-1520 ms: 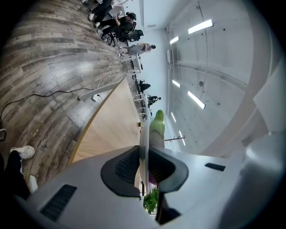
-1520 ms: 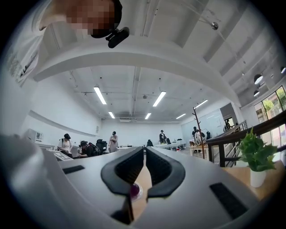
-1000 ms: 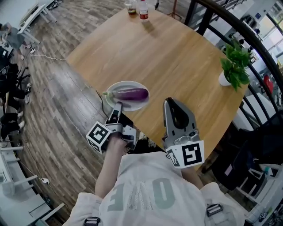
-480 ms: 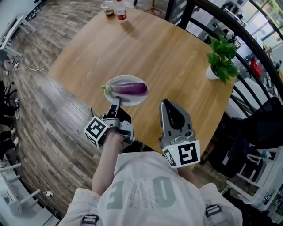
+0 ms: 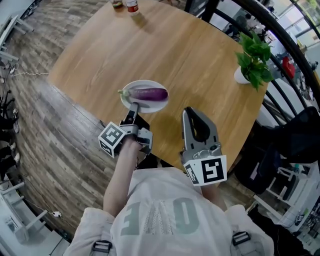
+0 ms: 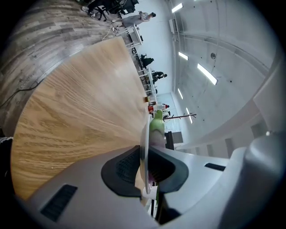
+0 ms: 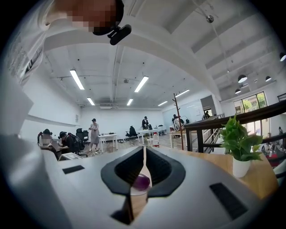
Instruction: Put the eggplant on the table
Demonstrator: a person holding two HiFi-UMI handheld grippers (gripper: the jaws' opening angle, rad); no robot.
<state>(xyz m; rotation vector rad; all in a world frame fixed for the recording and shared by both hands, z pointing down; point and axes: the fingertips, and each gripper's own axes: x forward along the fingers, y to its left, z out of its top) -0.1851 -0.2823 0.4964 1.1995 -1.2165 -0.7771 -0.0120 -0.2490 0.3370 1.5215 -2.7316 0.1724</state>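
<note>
A purple eggplant (image 5: 147, 93) with a green stem lies on a small white plate (image 5: 142, 83) at the near edge of the round wooden table (image 5: 190, 60). My left gripper (image 5: 133, 106) is shut on the plate's near rim. In the left gripper view the thin rim (image 6: 144, 147) runs between the pads, with the eggplant's green stem (image 6: 156, 129) beyond. My right gripper (image 5: 191, 111) hovers over the table edge to the right of the plate, shut and holding nothing. The right gripper view shows the eggplant (image 7: 142, 181) through the slit between the jaws.
A potted green plant (image 5: 255, 60) stands at the table's right side. A bottle (image 5: 132, 6) and a jar stand at the far edge. A dark curved railing (image 5: 280, 50) runs behind the table at the right. Wooden floor lies to the left.
My left gripper has kept its hold on the plate's rim and moved a little with the plate at the table's near edge. The right gripper has shifted slightly alongside it.
</note>
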